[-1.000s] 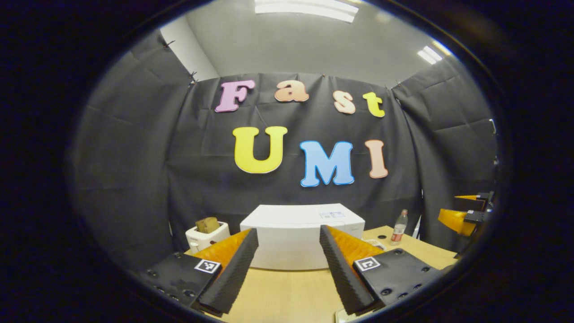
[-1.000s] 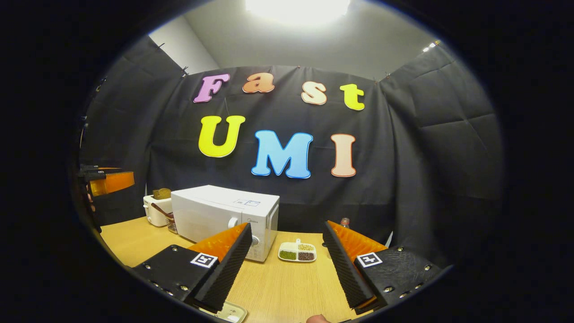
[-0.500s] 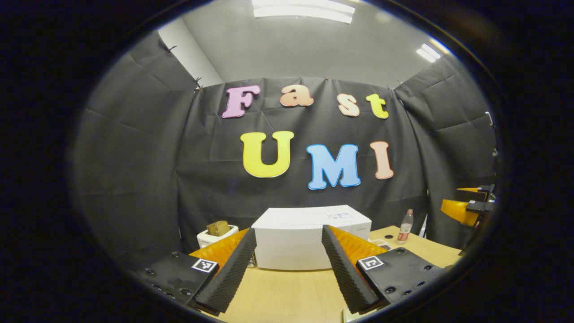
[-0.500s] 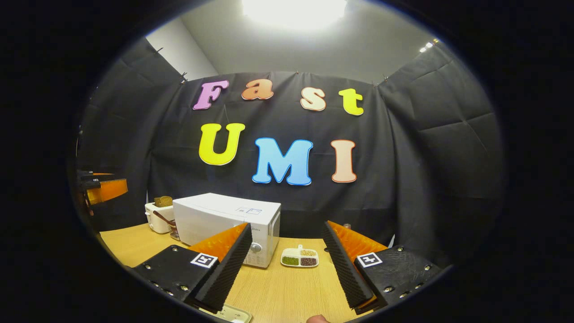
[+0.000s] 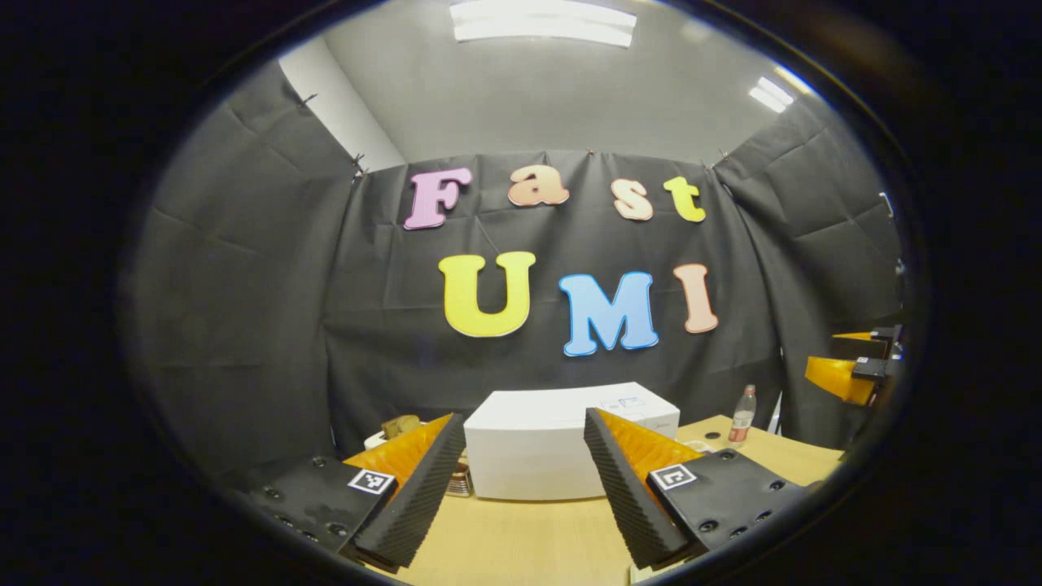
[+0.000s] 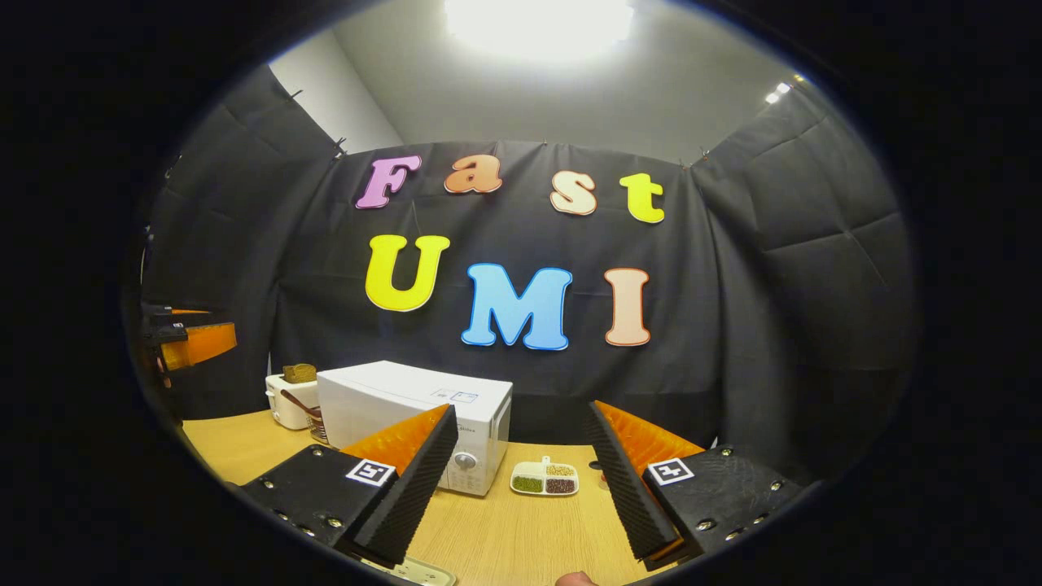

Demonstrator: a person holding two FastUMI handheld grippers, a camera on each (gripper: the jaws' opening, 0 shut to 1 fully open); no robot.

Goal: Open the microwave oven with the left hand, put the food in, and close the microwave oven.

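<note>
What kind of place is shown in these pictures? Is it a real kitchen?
Probably not a real kitchen: it looks like a staged recording booth. Black cloth walls enclose a wooden table holding a white microwave oven, a toaster and a divided food dish.

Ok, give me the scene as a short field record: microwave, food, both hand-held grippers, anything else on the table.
microwave: white microwave, door shut, standing on the wooden table
food: divided dish with three fillings, on the table right of the microwave in the right gripper view
left hand-held gripper: open, empty, facing the microwave, apart from it
right hand-held gripper: open, empty, above the table
other items: toaster left of the microwave; bottle
task stage: door not yet opened
</note>
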